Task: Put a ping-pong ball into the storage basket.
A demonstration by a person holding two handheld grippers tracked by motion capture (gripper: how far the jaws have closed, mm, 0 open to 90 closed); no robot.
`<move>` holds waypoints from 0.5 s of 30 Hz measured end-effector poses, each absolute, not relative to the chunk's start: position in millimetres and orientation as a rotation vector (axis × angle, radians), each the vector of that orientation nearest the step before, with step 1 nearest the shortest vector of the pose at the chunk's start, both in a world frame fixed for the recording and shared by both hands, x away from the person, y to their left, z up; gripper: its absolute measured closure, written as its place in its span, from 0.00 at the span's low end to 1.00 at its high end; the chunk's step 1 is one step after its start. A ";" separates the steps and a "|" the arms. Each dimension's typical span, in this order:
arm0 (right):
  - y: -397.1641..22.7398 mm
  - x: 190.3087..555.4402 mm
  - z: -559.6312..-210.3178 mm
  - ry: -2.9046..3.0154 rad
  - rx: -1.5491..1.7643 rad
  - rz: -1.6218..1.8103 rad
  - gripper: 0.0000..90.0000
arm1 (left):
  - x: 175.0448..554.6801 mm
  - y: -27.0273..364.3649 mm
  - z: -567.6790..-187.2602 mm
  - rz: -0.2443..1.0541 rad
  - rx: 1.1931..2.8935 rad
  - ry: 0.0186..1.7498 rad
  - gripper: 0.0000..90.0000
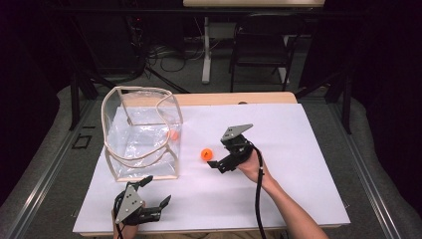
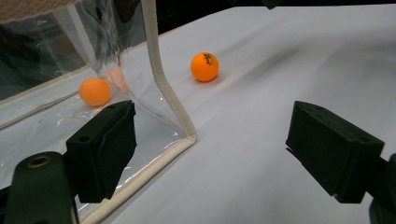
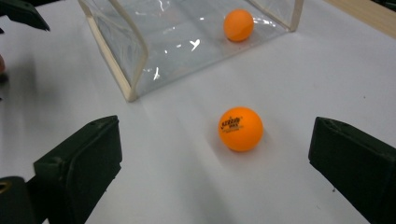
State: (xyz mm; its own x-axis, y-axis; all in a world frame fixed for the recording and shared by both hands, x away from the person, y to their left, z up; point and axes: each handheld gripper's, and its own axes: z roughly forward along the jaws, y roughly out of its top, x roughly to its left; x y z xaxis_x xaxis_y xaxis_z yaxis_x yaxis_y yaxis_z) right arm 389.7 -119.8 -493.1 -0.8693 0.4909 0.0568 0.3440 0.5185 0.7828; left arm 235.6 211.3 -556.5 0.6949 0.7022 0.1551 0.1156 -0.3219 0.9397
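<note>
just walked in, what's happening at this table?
A person holds a tool in each hand at a white table. The right tool is open and lined up on an orange ball lying loose on the table, not yet gripping it. A second orange ball already sits inside the clear bag. The left tool is open near the bag's front corner, holding nothing.

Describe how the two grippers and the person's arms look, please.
Both the left gripper and the right gripper are black, each with two blocky jaws and a grey three-cornered plate on top. A black cable trails from the right one along the forearm. No sleeve shows on that forearm.
</note>
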 end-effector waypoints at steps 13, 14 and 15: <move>-129.4 402.9 -513.5 2.582 0.788 1.147 0.01 | 230.5 215.5 -555.6 0.697 1.822 0.653 0.17; -129.9 403.8 -514.0 2.580 0.794 1.150 0.00 | 230.1 216.2 -555.5 0.697 1.821 0.653 0.17; -130.0 404.8 -514.6 2.583 0.795 1.152 0.00 | 229.7 216.8 -555.6 0.698 1.821 0.655 0.17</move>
State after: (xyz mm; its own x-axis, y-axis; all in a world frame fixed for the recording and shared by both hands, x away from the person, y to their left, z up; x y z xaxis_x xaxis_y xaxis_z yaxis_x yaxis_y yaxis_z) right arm 404.8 -130.0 -514.6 -0.8345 0.5501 0.0322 0.3915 0.5507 0.7372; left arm 229.7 216.8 -555.6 0.6826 0.7132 0.1592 0.1136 -0.3187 0.9410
